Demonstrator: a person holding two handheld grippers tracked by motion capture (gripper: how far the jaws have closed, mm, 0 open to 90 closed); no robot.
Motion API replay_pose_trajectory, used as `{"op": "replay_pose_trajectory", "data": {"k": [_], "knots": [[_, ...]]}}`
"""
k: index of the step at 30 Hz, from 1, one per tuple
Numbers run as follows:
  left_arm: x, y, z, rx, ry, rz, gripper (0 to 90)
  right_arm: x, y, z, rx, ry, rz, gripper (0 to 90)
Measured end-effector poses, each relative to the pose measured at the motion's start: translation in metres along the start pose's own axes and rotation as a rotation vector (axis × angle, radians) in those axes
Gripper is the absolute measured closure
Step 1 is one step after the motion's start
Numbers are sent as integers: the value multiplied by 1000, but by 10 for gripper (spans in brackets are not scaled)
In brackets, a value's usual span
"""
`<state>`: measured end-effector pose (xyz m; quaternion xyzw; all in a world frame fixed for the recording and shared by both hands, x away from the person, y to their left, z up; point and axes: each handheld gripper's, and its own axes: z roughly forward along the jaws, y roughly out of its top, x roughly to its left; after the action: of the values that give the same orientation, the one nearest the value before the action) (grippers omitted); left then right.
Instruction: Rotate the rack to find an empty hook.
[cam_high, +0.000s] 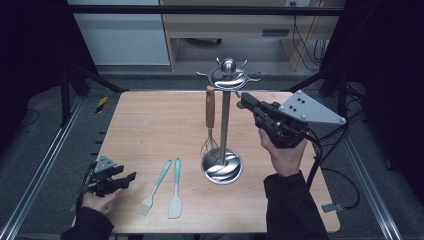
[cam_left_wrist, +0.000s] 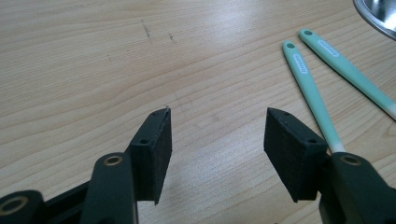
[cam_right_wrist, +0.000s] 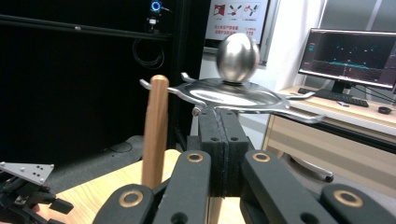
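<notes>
A steel utensil stand (cam_high: 223, 125) with a ring of hooks under a ball top (cam_right_wrist: 238, 58) rises from a round base (cam_high: 222, 167) at mid-table. A whisk with a wooden handle (cam_high: 210, 106) hangs from a left hook, and its handle (cam_right_wrist: 154, 130) shows left of my jaws in the right gripper view. My right gripper (cam_high: 243, 99) is held up beside the hook ring, shut with nothing between its jaws (cam_right_wrist: 219, 114), tips just under the ring. My left gripper (cam_high: 127, 173) rests at the table's front left, open and empty (cam_left_wrist: 218, 116).
A teal-handled brush (cam_high: 156, 187) and a teal-handled spatula (cam_high: 176, 190) lie side by side in front of the stand's base, to the right of my left gripper. Their handles (cam_left_wrist: 308, 88) (cam_left_wrist: 345, 70) show in the left gripper view. Bare wood table (cam_high: 150, 125) surrounds them.
</notes>
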<state>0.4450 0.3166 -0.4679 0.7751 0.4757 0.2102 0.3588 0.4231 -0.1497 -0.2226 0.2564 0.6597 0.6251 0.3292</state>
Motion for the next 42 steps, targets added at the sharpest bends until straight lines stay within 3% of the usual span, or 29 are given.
{"op": "replay_pose_trajectory", "data": {"k": [27, 42], "knots": [[0, 0, 0, 1, -1, 0, 416, 20, 3, 23, 13, 45, 2, 900], [0, 0, 0, -1, -3, -1, 415, 28, 5, 36, 28, 48, 0, 900]]}}
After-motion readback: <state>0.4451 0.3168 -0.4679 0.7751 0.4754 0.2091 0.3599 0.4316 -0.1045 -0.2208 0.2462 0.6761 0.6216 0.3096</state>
